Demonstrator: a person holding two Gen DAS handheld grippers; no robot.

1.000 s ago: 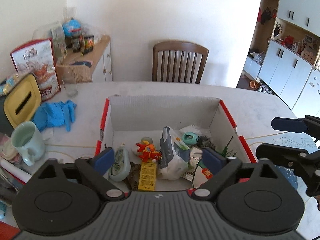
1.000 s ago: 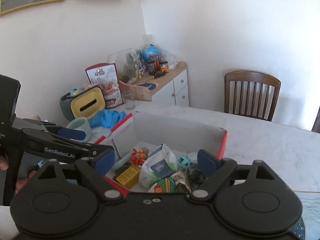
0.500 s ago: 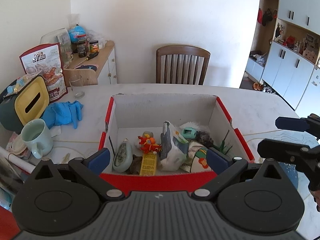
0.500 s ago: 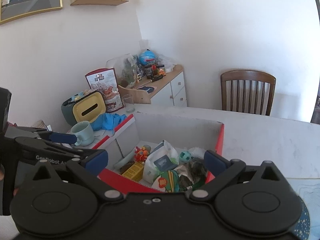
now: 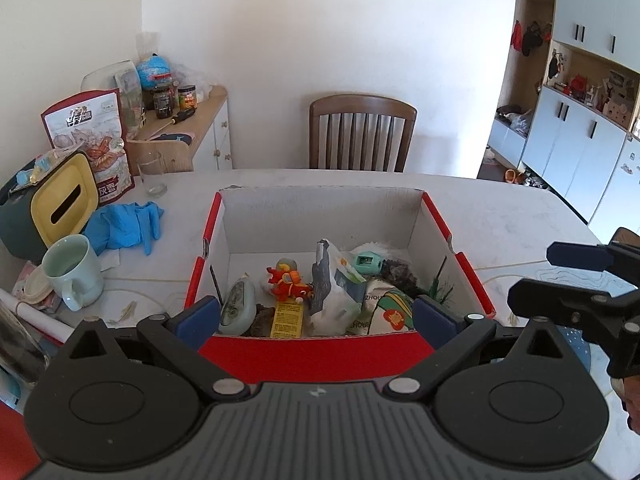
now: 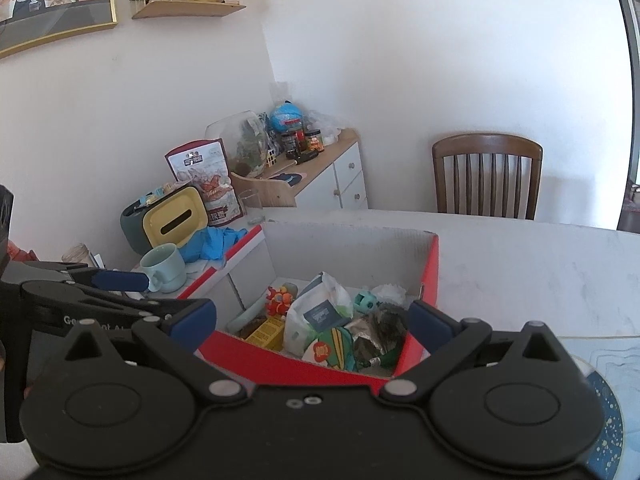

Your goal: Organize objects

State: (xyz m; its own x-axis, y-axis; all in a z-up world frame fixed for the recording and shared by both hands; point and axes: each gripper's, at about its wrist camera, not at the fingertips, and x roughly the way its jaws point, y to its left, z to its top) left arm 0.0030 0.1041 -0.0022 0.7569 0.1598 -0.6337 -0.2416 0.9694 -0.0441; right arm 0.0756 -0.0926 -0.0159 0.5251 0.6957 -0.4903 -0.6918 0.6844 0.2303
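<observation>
A cardboard box (image 5: 320, 354), red outside and white inside, stands on the table. In it lie a red-orange toy (image 5: 286, 282), a small yellow carton (image 5: 287, 318), a white plastic bag (image 5: 334, 292), a teal round piece (image 5: 364, 262), a pale green item (image 5: 238, 308) and a snack packet (image 5: 390, 312). My left gripper (image 5: 316, 320) hangs open just short of the box's near wall, nothing between its pads. My right gripper (image 6: 310, 320) is open and empty at the box's near right corner (image 6: 430, 264). Each shows in the other's view: right gripper (image 5: 560, 276), left gripper (image 6: 152, 296).
Left of the box lie blue gloves (image 5: 124, 224), a pale green mug (image 5: 72, 270), a yellow-faced tissue box (image 5: 52, 208), a glass (image 5: 151, 174) and a snack bag (image 5: 92, 140). A wooden chair (image 5: 362, 132) stands behind the table. A blue mat (image 5: 572, 344) lies at the right.
Both grippers have drawn back from the box, so its red near wall now shows in front of them. The right jaws have spread wider. The box's contents have not moved.
</observation>
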